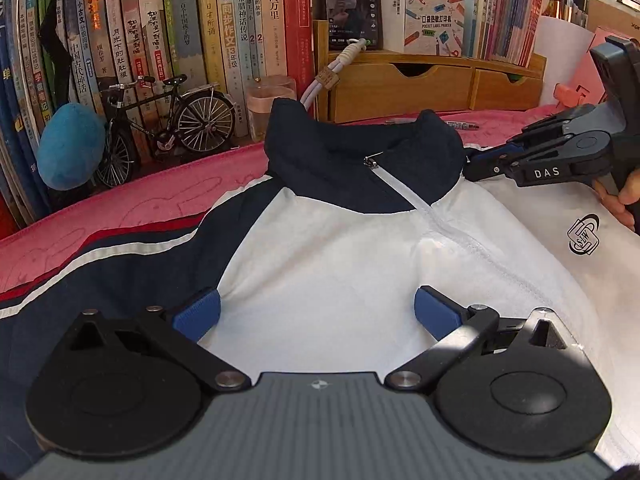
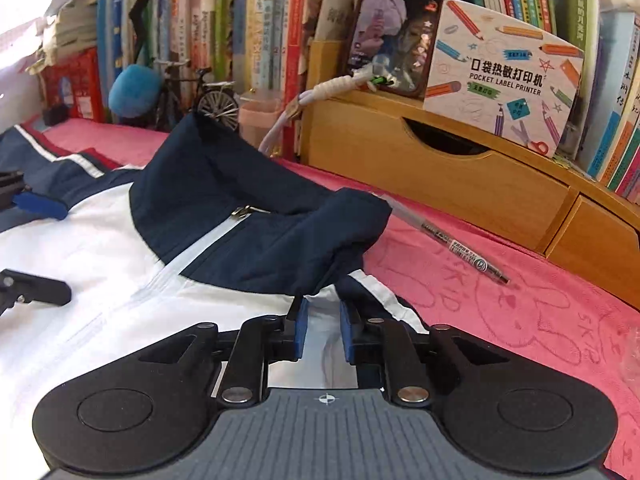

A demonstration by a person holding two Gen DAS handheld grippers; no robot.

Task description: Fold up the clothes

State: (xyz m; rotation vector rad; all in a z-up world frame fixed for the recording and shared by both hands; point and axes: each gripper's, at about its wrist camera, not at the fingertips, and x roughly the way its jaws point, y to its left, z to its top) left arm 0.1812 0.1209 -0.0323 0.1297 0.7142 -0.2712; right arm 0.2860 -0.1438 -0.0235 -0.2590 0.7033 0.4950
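**Jacket laid flat, right jaws pinching its shoulder**

The white and navy jacket [image 1: 328,240] lies spread on the pink cloth [image 2: 520,304] that covers the desk, its navy collar [image 1: 360,152] standing up toward the books and its zip closed to the neck. A red and white stripe runs along the sleeve [image 1: 80,256] left of the collar.

The right hand-held gripper [image 2: 324,330] sits just right of the collar, its blue pads drawn close together with a fold of white fabric pinched between them. The left hand-held gripper [image 1: 316,312] hangs over the jacket's white chest below the collar, its blue pads spread wide with nothing gripped.

A pen [image 2: 448,240] lies on the pink cloth right of the collar. Behind the collar stand a wooden drawer unit [image 1: 420,84], a model bicycle [image 1: 168,128] and a row of books [image 1: 160,32].
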